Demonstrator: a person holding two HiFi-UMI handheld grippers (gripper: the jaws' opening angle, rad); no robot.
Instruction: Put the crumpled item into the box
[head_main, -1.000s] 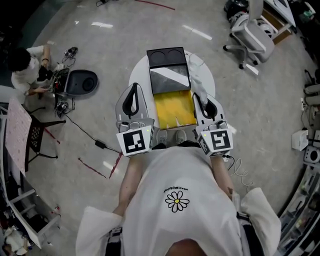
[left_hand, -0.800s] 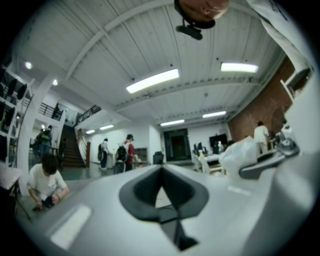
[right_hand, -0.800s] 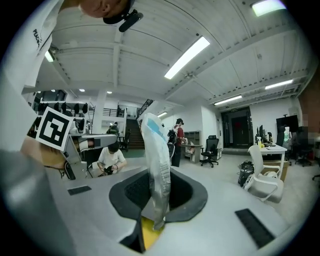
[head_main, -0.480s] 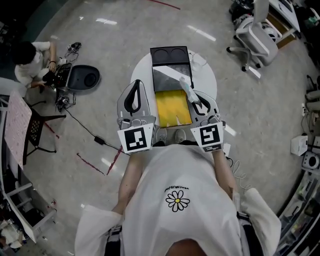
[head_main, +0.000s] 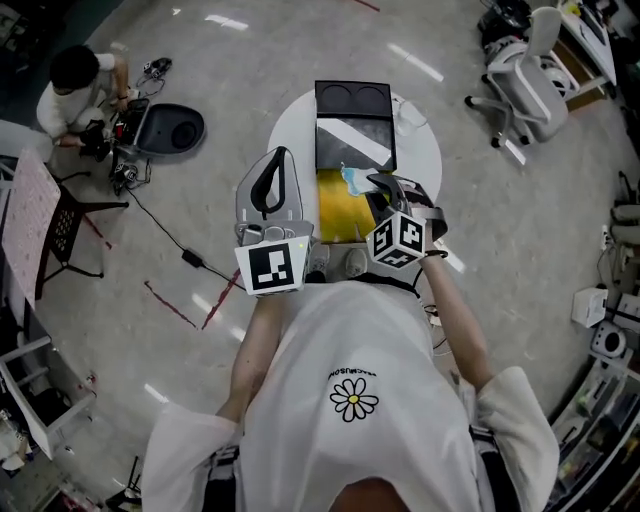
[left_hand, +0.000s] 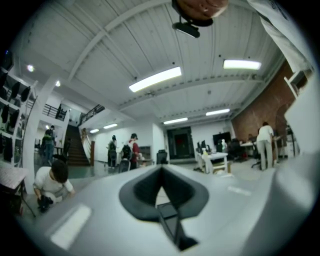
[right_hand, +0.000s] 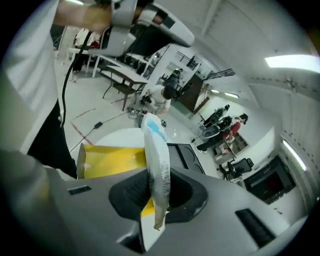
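Swung in from the box's right side, my right tongs (head_main: 375, 185) now hang over the yellow box (head_main: 335, 218) at frame centre, clamped on the crumpled packet (right_hand: 156, 150), which stands above the open box. Left tongs (left_hand: 161, 170) are pressed together and empty, left of the box, over the round white bench (head_main: 290, 140).
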